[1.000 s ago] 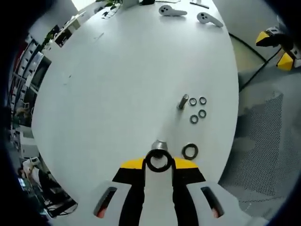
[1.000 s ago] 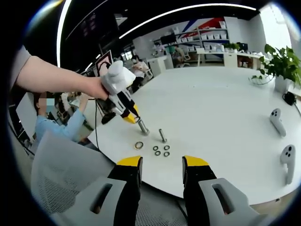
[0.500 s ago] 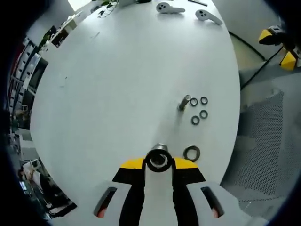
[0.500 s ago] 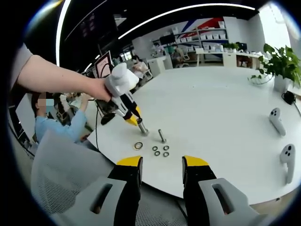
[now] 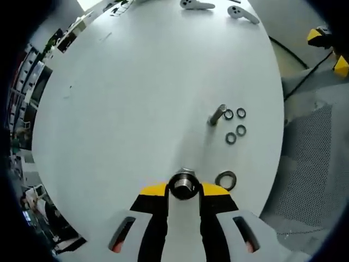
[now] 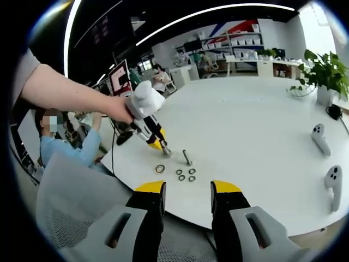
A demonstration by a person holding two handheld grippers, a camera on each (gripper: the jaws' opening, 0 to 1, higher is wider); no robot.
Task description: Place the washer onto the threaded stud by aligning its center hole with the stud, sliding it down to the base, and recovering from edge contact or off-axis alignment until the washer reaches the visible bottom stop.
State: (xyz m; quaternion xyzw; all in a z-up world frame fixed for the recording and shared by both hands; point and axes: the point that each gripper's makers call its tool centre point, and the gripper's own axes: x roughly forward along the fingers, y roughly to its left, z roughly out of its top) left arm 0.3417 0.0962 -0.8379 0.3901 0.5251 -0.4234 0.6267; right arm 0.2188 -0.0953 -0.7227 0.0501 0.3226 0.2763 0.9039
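- Washer [image 5: 183, 185], a dark metal ring with a bright inner edge, sits pinched at the tips of the left gripper [image 5: 183, 192], whose yellow-tipped jaws are closed against its two sides; through its hole the grey top of the threaded stud [image 5: 185, 173] shows, so ring and stud are lined up, though whether the ring is already over the stud cannot be told.
- Just to the right of that in the left gripper view, a second large washer [image 5: 226, 179] lies flat on the white round table [image 5: 136, 98].
- Farther on, four small washers [image 5: 235, 122] lie in a loose square, with a short bolt [image 5: 217, 115] just beside them, tipped onto its side or leaning.
- At the far edge of the table lie two white handheld controllers [image 5: 218, 6].
- In the right gripper view the right gripper [image 6: 186, 192] hangs off the near table edge, well apart from the parts, its jaws spread with a wide gap and nothing between them.
- Beyond it the same view shows a person's hand [image 6: 121, 107] holding the left gripper down onto the stud, the spare washers close by.
- A potted plant [image 6: 325, 73] stands at the far right edge of the table.
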